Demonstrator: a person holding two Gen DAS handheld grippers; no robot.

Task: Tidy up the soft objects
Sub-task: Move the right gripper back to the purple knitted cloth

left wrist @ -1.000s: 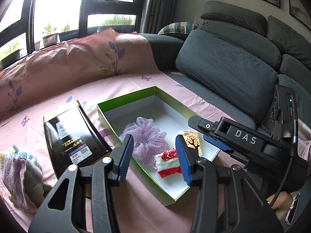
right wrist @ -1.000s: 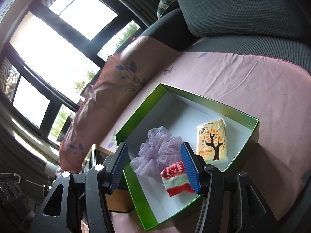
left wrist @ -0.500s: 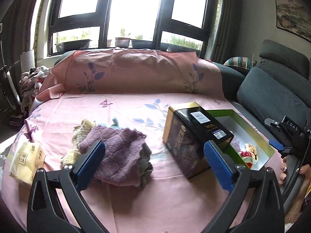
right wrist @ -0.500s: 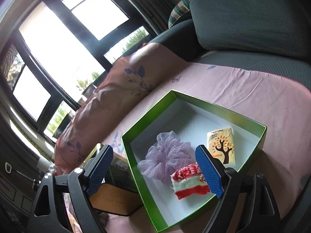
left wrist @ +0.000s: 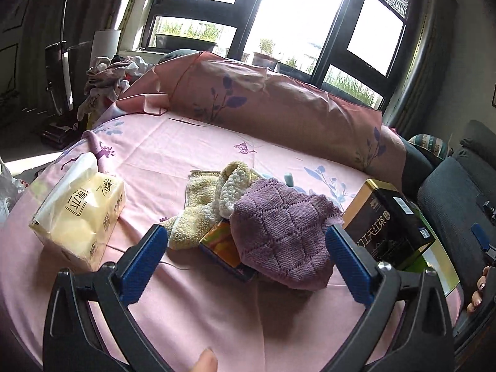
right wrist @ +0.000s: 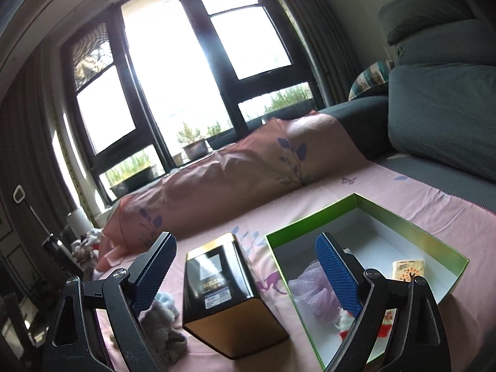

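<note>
In the left wrist view my left gripper (left wrist: 248,260) is wide open and empty, just short of a pile of soft things: a purple knit cloth (left wrist: 279,232), yellow fluffy cloths (left wrist: 210,198) and an orange packet (left wrist: 221,241) partly under them. A large tissue pack (left wrist: 77,214) lies to the left. In the right wrist view my right gripper (right wrist: 245,272) is wide open and empty above the cloth. The green box (right wrist: 310,229) holds a lilac mesh puff (right wrist: 313,291), a red-and-white knit piece (right wrist: 347,325) and a small tissue pack (right wrist: 406,269).
A black and gold tea tin (right wrist: 223,291) stands between the pile and the green box; it also shows in the left wrist view (left wrist: 387,226). A pink sheet (left wrist: 186,155) covers the surface. A grey sofa (right wrist: 440,114) lies on the right. Laundry and windows lie beyond.
My left gripper has swung left from the green box to the soft pile and opened wide. My right gripper has opened wider and turned left, bringing the tea tin into view.
</note>
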